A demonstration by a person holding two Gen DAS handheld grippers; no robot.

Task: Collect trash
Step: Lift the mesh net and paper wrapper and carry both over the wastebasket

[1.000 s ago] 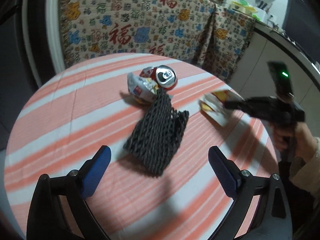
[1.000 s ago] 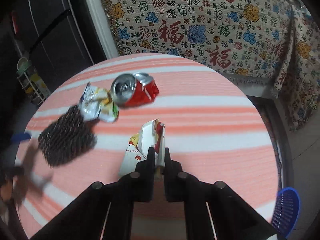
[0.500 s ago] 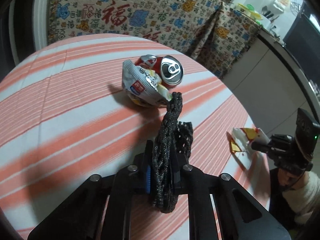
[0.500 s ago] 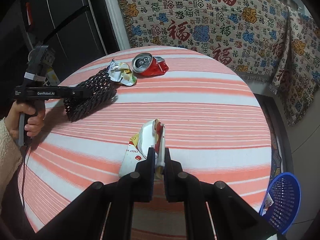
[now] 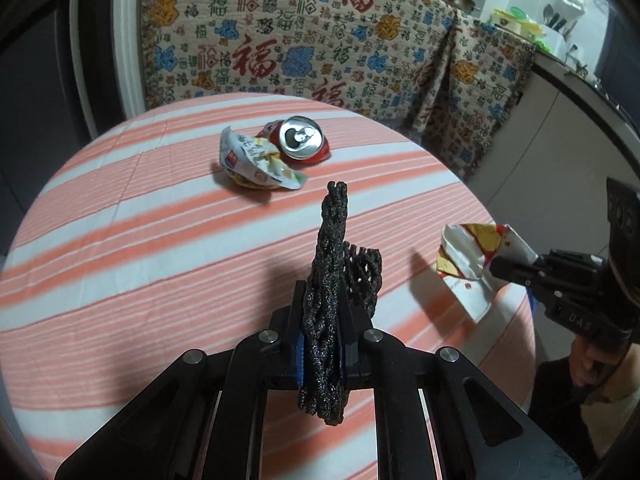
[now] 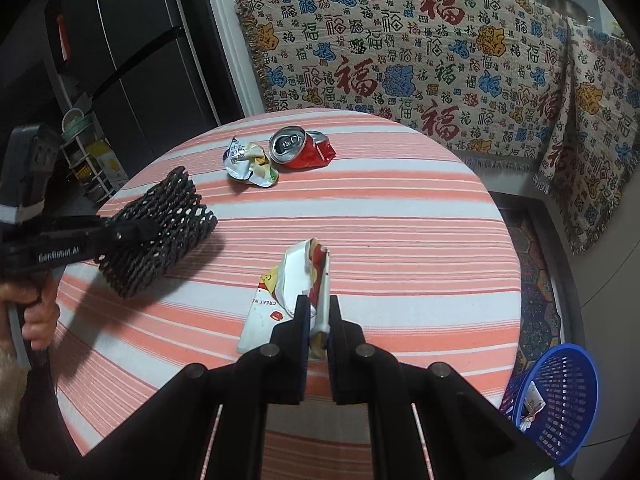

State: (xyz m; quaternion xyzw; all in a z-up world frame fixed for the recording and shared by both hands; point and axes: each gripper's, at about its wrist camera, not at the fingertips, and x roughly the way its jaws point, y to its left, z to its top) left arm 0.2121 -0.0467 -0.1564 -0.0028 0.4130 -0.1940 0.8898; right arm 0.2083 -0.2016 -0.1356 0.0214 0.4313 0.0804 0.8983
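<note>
My left gripper [image 5: 322, 344] is shut on a black foam net sleeve [image 5: 326, 292], which hangs lifted above the striped round table [image 5: 120, 240]; from the right wrist view the net sleeve [image 6: 156, 232] shows at the left, held by that gripper [image 6: 120, 236]. My right gripper [image 6: 318, 320] is shut on a white and red crumpled wrapper [image 6: 292, 284], held over the table's near side; the same wrapper [image 5: 472, 260] appears at the right in the left wrist view. A crushed red can [image 6: 300, 148] and a crumpled silver snack bag [image 6: 248, 162] lie at the table's far side.
A blue mesh basket [image 6: 560, 400] with some trash in it stands on the floor at the lower right, beside the table. A patterned cloth [image 6: 420, 60] covers furniture behind the table. A dark fridge [image 6: 120, 60] stands at the left.
The left gripper closed on the black net sleeve and lifted it off the table, away from the can and bag. The right gripper, still holding the wrapper, drew back toward the near edge.
</note>
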